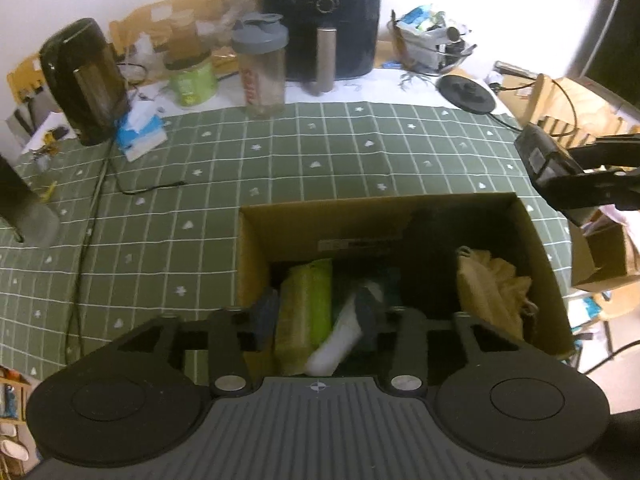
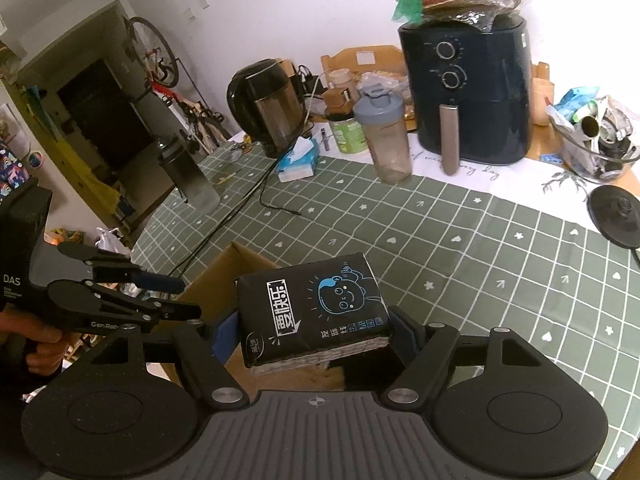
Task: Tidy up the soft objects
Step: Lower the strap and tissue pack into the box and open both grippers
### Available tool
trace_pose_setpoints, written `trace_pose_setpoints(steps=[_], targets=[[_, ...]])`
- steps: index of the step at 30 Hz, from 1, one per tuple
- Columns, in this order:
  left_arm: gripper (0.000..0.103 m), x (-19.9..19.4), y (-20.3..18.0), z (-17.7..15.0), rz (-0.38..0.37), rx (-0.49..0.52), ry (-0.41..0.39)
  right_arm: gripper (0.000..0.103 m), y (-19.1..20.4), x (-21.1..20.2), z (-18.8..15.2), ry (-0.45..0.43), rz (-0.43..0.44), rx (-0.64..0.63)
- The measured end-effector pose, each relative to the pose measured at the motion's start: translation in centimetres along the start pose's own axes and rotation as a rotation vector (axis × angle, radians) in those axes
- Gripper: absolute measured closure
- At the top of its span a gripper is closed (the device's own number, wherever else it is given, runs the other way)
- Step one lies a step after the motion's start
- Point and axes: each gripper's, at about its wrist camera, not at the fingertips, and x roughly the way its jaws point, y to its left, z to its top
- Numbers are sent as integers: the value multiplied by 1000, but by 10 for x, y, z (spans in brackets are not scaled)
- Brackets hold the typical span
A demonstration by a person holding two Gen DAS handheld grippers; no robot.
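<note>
Tissue pack (image 2: 312, 312), black with a cartoon face, clamped between the right gripper (image 2: 314, 334) pads and carried above the near corner of the cardboard box (image 1: 400, 220) on the green-checked worktop (image 1: 320, 152). Already inside: green pack (image 1: 306, 312), white sock (image 1: 340, 340), beige cloth (image 1: 492, 288). Left gripper (image 1: 320, 312) spread wide over the box, holding nothing. Probably close to done; this pack not yet dropped in.
</note>
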Motion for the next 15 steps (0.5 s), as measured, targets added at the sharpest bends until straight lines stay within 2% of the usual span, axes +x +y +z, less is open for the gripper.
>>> trace_pose_setpoints(steps=[8,14,15], targets=[[55,-12,9,-12,31,-42,-3,26,29,12,9,6,63,-63],[55,-31,20,-27,61,-112,-27,25,63,30,29,-23,153,-136],[55,-34,22,-30,66,-125,-29,22,68,33,32,-28,169,-146]])
